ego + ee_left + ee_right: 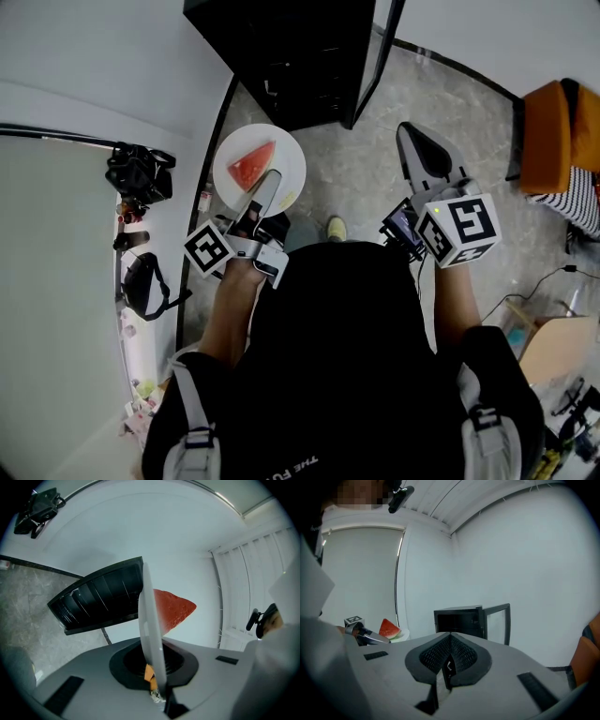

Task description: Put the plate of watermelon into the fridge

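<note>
A white plate (239, 173) carrying a red watermelon wedge (253, 163) hangs in the air in front of the person, and my left gripper (271, 184) is shut on its near rim. In the left gripper view the plate (149, 630) shows edge-on between the jaws, with the watermelon (173, 609) to its right. The small black fridge (291, 56) stands on the floor just beyond, its glass door (380, 56) swung open. In the right gripper view the fridge (461, 620) shows an open, dark inside. My right gripper (413, 133) is shut and holds nothing, to the right of the plate.
A white wall runs along the left, with black bags (141, 173) on a ledge beside it. An orange seat (553, 131) and a striped cloth (577, 202) are at the far right. A cardboard box (558, 342) and cables lie on the grey stone floor (356, 178).
</note>
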